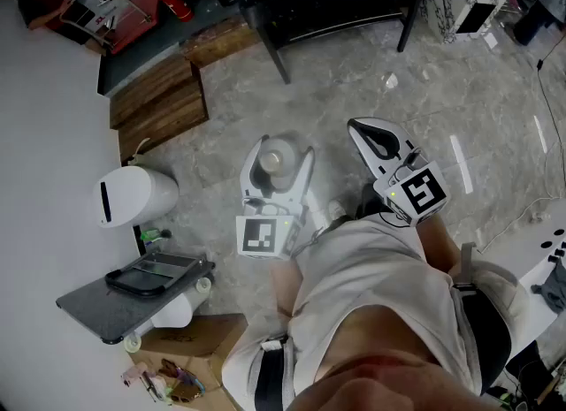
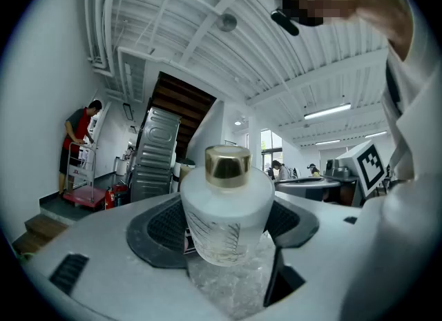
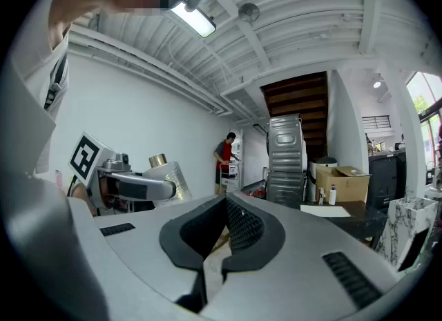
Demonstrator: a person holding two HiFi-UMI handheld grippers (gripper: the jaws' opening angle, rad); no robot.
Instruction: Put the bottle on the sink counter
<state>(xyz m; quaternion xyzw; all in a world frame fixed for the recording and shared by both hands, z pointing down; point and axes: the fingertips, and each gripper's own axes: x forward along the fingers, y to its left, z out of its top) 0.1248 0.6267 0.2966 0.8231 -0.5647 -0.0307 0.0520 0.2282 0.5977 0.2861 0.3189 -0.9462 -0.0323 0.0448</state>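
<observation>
- Grips frosted bottle (image 2: 226,212) with gold cap in left gripper (image 1: 281,151), pads pressed on both its sides, bottle upright.
- Holds it over grey marbled floor (image 1: 424,100), right of white bin (image 1: 133,195), well apart from sink counter (image 1: 88,308) at near left.
- Holds right gripper (image 1: 374,131) level, just right of the left one, jaws pinched together on nothing.
- Faces wooden steps (image 1: 159,100) at far left; cardboard box (image 1: 190,338) beside counter.

Grey marble floor (image 1: 371,91), wooden steps (image 1: 159,100), white wall (image 3: 138,112).
</observation>
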